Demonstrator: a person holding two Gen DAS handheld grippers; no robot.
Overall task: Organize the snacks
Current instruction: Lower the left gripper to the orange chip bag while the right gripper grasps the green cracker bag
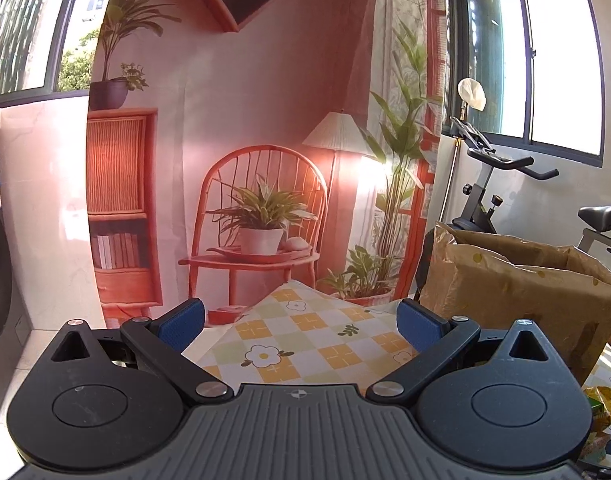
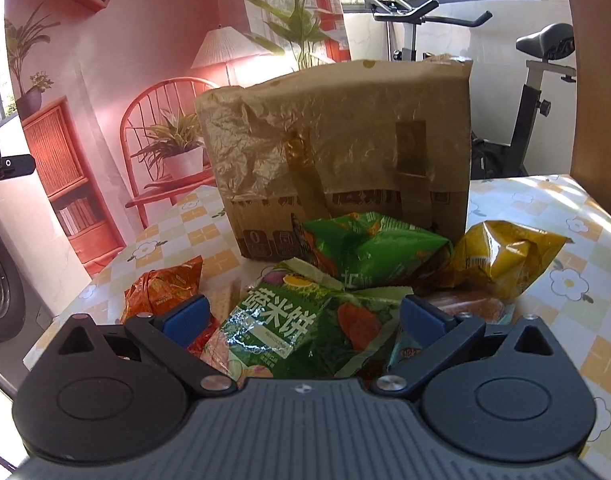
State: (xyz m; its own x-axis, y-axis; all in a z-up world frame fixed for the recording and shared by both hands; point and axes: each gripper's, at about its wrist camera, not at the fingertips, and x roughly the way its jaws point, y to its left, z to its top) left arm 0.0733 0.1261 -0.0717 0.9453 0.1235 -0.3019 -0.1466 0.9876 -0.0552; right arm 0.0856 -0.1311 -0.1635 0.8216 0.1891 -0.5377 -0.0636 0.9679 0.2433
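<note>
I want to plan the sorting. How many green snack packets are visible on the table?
2. One green packet lies between the open right gripper fingers. A second green packet sits behind it, against the brown box. The pile may hide others.

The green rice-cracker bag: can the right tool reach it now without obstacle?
Probably yes. The green rice-cracker bag lies on top of the pile, directly ahead of the open right tool, with nothing covering it. The orange bag sits clear to one side.
</note>
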